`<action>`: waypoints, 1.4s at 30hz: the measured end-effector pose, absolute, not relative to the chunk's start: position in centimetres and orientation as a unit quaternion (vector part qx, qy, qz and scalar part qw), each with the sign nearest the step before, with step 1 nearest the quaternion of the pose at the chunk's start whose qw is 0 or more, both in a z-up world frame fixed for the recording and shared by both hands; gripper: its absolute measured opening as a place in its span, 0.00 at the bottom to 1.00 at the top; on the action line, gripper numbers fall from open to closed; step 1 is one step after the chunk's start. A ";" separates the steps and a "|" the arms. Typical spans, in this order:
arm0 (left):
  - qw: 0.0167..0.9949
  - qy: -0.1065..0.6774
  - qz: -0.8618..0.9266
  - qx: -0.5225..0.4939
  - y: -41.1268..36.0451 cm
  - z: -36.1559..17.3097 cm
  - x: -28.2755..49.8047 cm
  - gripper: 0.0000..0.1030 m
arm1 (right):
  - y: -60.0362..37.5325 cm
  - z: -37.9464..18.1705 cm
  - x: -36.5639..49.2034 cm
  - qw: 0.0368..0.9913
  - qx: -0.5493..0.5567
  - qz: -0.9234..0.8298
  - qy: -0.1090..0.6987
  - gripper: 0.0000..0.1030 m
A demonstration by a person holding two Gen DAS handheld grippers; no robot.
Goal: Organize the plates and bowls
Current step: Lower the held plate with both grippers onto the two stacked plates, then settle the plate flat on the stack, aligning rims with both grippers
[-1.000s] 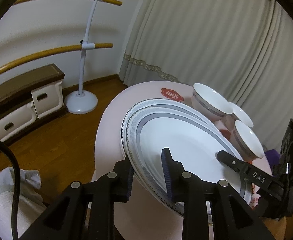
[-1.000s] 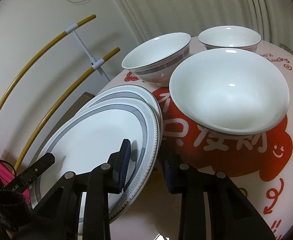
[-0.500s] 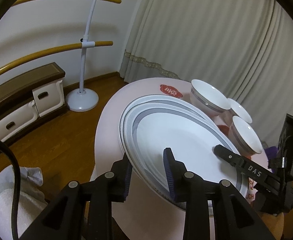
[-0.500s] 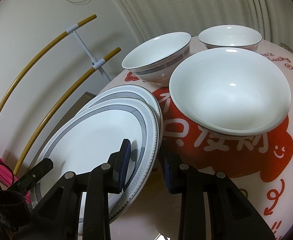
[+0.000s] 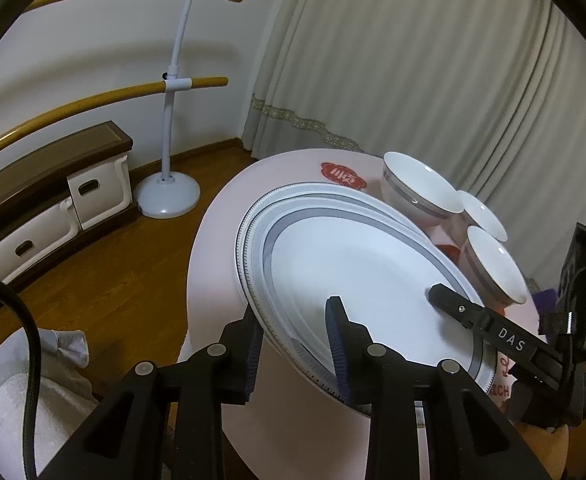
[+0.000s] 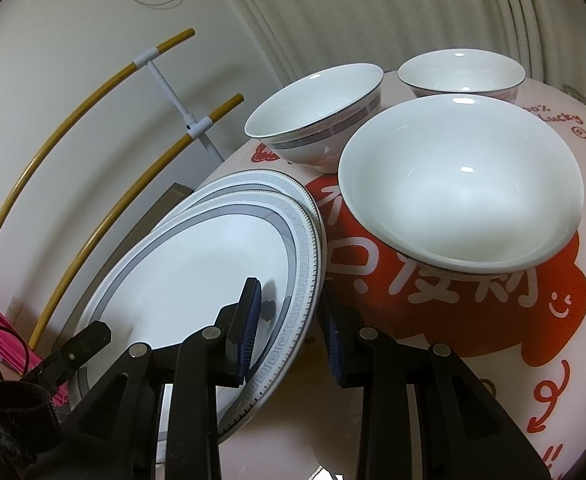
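I hold two hand-held grippers, one on each side of the same plate. My left hand-held gripper (image 5: 295,346) straddles the near left rim of the upper plate (image 5: 373,280), one blue pad under the rim and one on its face, and the jaws look closed on it. My right hand-held gripper (image 6: 291,334) does the same at the opposite rim of that plate (image 6: 197,272), one pad on the white face and the other below the patterned border, clamped on the edge. I count two plates: the upper one in my grip, tilted, and a second plate (image 6: 253,182) with the same grey key-pattern border just behind and beneath it, showing only as a crescent at the far side; I cannot tell whether the two touch. I count three bowls on the round pink desk (image 5: 221,240), all upright and to the right of the plates: a large white bowl (image 6: 461,188) nearest my right hand-held gripper, a grey-banded bowl (image 6: 317,112) to the far left of it, and a third bowl (image 6: 461,72) at the far edge. The desk carries red printed patches with white characters. Beyond it stands a white stand (image 5: 169,192) bearing two yellow bars, a low drawer unit (image 5: 53,200) along the wall, and pale curtains (image 5: 413,60).
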State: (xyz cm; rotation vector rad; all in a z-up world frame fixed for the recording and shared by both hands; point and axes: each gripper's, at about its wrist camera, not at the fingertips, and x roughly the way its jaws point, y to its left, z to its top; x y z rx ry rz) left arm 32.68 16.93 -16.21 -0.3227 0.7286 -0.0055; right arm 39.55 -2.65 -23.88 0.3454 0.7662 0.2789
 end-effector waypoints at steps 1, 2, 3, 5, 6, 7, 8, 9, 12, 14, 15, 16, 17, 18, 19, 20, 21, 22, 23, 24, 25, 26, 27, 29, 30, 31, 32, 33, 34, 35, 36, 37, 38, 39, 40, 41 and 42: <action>0.923 0.353 -0.001 -0.156 16.9 -16.2 32.7 0.27 | -2.6 -23.9 39.5 0.903 0.168 0.136 0.371 0.29; 0.923 0.353 0.000 -0.154 16.7 -16.3 32.9 0.27 | -2.7 -23.9 39.6 0.903 0.169 0.136 0.371 0.29; 0.923 0.353 0.001 -0.153 16.7 -16.3 32.9 0.26 | -2.6 -23.9 39.6 0.903 0.169 0.136 0.371 0.29; 0.923 0.353 0.003 -0.154 16.6 -16.3 33.1 0.25 | -2.5 -24.0 39.6 0.903 0.169 0.135 0.372 0.29; 0.923 0.353 0.004 -0.153 16.5 -16.4 33.1 0.25 | -2.5 -24.0 39.6 0.902 0.170 0.136 0.372 0.29; 0.923 0.353 0.004 -0.153 16.5 -16.4 33.1 0.25 | -2.5 -24.0 39.6 0.902 0.171 0.135 0.373 0.29; 0.923 0.353 0.003 -0.153 16.6 -16.4 33.0 0.25 | -2.5 -24.0 39.7 0.902 0.171 0.135 0.373 0.29; 0.923 0.353 0.002 -0.153 16.6 -16.4 33.0 0.25 | -2.5 -24.0 39.6 0.901 0.171 0.134 0.374 0.29; 0.923 0.353 0.003 -0.151 16.6 -16.5 33.0 0.25 | -2.5 -23.9 39.5 0.901 0.172 0.133 0.376 0.29; 0.923 0.353 0.005 -0.152 16.7 -16.5 33.0 0.24 | -2.4 -23.8 39.4 0.900 0.172 0.132 0.379 0.30; 0.922 0.356 0.006 -0.152 16.8 -16.5 33.0 0.24 | -2.4 -23.8 39.3 0.899 0.174 0.132 0.380 0.30; 0.920 0.359 0.006 -0.155 16.9 -16.6 32.9 0.24 | -2.4 -23.8 39.2 0.898 0.178 0.132 0.381 0.31; 0.920 0.358 0.002 -0.157 16.9 -16.5 32.9 0.24 | -2.4 -23.8 39.1 0.897 0.179 0.131 0.381 0.31; 0.922 0.357 0.003 -0.153 16.7 -16.5 32.9 0.24 | -2.3 -23.7 38.9 0.899 0.175 0.129 0.380 0.31; 0.923 0.356 0.006 -0.146 16.5 -16.4 33.0 0.24 | -2.3 -23.7 38.8 0.900 0.173 0.128 0.379 0.31; 0.924 0.354 0.007 -0.142 16.4 -16.4 33.1 0.24 | -2.3 -23.7 38.8 0.900 0.174 0.129 0.379 0.31; 0.925 0.353 0.008 -0.142 16.4 -16.4 33.1 0.24 | -2.3 -23.7 38.8 0.900 0.175 0.130 0.378 0.31; 0.925 0.353 0.007 -0.144 16.4 -16.4 33.2 0.24 | -2.3 -23.7 38.8 0.900 0.174 0.131 0.377 0.31; 0.924 0.353 0.007 -0.144 16.4 -16.5 33.2 0.24 | -2.3 -23.8 38.8 0.900 0.174 0.133 0.377 0.31; 0.925 0.353 0.007 -0.143 16.4 -16.5 33.3 0.24 | -2.5 -23.9 38.7 0.899 0.176 0.134 0.378 0.31; 0.925 0.353 0.008 -0.141 16.3 -16.5 33.3 0.24 | -2.4 -23.9 38.7 0.900 0.175 0.133 0.377 0.31; 0.925 0.353 0.008 -0.143 16.4 -16.6 33.2 0.24 | -2.4 -23.9 38.7 0.900 0.175 0.133 0.377 0.31; 0.924 0.354 0.008 -0.144 16.4 -16.6 33.2 0.24 | -2.4 -24.0 38.7 0.900 0.176 0.133 0.377 0.31; 0.923 0.355 0.010 -0.147 16.5 -16.6 33.2 0.24 | -2.4 -23.9 38.7 0.900 0.175 0.133 0.377 0.31; 0.923 0.355 0.010 -0.146 16.5 -16.6 33.2 0.24 | -2.4 -24.0 38.7 0.900 0.174 0.133 0.377 0.31; 0.923 0.355 0.010 -0.145 16.4 -16.6 33.2 0.24 | -2.5 -23.9 38.7 0.900 0.174 0.133 0.377 0.31; 0.924 0.355 0.011 -0.143 16.4 -16.6 33.2 0.24 | -2.4 -23.9 38.8 0.901 0.171 0.133 0.377 0.31; 0.924 0.355 0.012 -0.142 16.3 -16.6 33.2 0.24 | -2.4 -24.0 38.7 0.901 0.171 0.133 0.376 0.31; 0.924 0.355 0.012 -0.143 16.4 -16.5 33.2 0.24 | -2.4 -24.0 38.7 0.901 0.170 0.134 0.376 0.31; 0.923 0.355 0.011 -0.145 16.4 -16.5 33.2 0.24 | -2.3 -23.9 38.8 0.900 0.172 0.135 0.377 0.31; 0.924 0.355 0.011 -0.144 16.5 -16.5 33.2 0.24 | -2.3 -23.9 38.9 0.900 0.173 0.136 0.377 0.31; 0.924 0.355 0.011 -0.143 16.5 -16.5 33.2 0.24 | -2.2 -24.0 38.9 0.900 0.172 0.136 0.377 0.31; 0.924 0.355 0.011 -0.143 16.5 -16.5 33.1 0.25 | -2.3 -24.0 38.9 0.900 0.172 0.137 0.376 0.31; 0.924 0.354 0.011 -0.143 16.5 -16.5 33.1 0.25 | -2.3 -24.0 38.9 0.900 0.173 0.137 0.376 0.31; 0.924 0.354 0.012 -0.142 16.6 -16.5 33.1 0.26 | -2.2 -24.0 38.9 0.900 0.173 0.136 0.376 0.31; 0.924 0.355 0.013 -0.143 16.6 -16.6 33.1 0.28 | -2.3 -24.0 38.8 0.900 0.171 0.136 0.376 0.31; 0.922 0.358 0.013 -0.146 16.7 -16.7 33.1 0.30 | -2.3 -24.1 38.8 0.900 0.171 0.136 0.376 0.31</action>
